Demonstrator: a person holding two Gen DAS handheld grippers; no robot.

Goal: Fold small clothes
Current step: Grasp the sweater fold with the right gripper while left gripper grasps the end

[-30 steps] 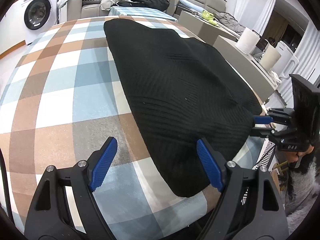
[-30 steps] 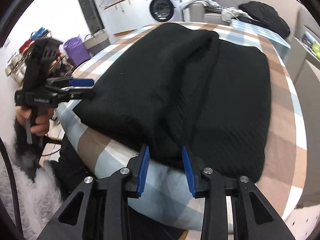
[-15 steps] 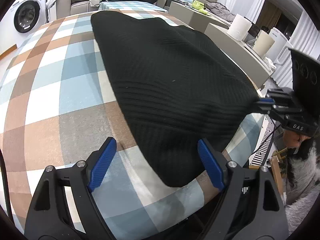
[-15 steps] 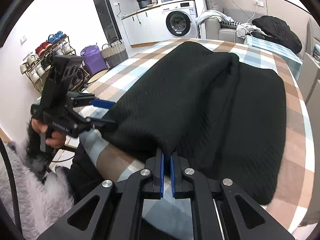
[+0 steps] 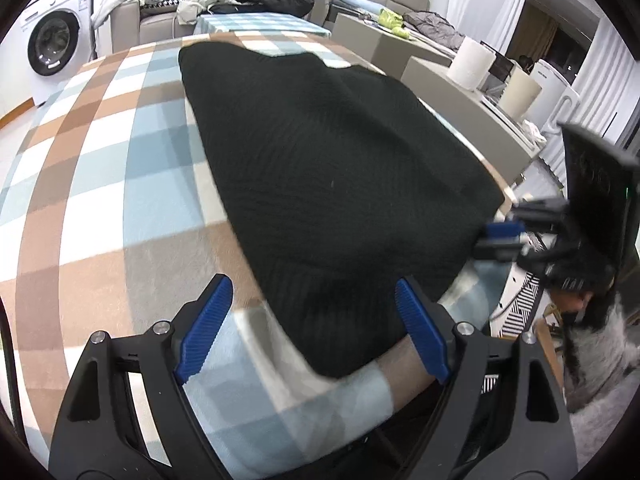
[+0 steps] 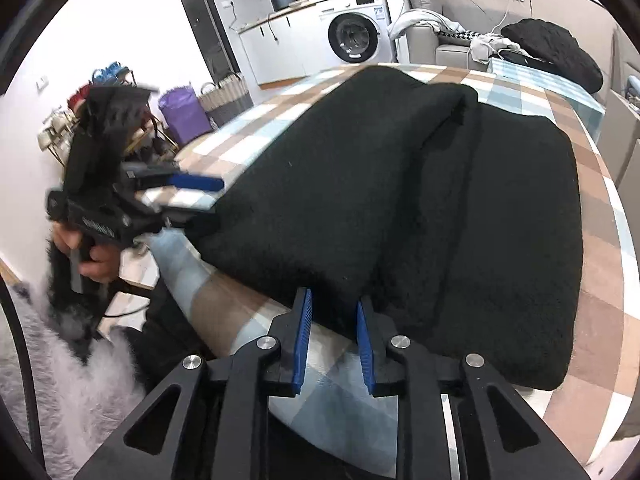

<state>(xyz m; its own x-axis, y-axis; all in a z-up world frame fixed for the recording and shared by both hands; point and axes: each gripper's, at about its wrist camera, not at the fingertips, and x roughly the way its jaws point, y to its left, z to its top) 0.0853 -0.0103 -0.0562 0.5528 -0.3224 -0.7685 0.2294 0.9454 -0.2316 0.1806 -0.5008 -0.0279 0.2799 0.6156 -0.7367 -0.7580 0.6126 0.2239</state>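
A black knit garment (image 5: pixel 340 160) lies folded lengthwise on the plaid-covered table (image 5: pixel 100 160). Its near hem hangs a little over the table's front edge. My left gripper (image 5: pixel 314 286) is open wide, its blue pads (image 5: pixel 204 332) standing either side of the hem's left corner without pressing it. In the right wrist view the left gripper (image 6: pixel 204 196) straddles that same corner. My right gripper (image 6: pixel 333 298) sits at the hem's right part, jaws opening, with the garment (image 6: pixel 400 200) edge between the pads and not squeezed. The right gripper (image 5: pixel 496 236) also shows from the side.
A washing machine (image 6: pixel 354 36) and a sofa (image 5: pixel 160 20) piled with clothes stand beyond the table. A shoe rack and a purple bag (image 6: pixel 184 112) are on the left. Grey cabinets with paper rolls (image 5: pixel 470 64) flank the right. A fluffy grey rug (image 6: pixel 60 380) covers the floor.
The right gripper closed on the hem half a second ago and has now parted its jaws again. The left gripper stayed open at the corner.
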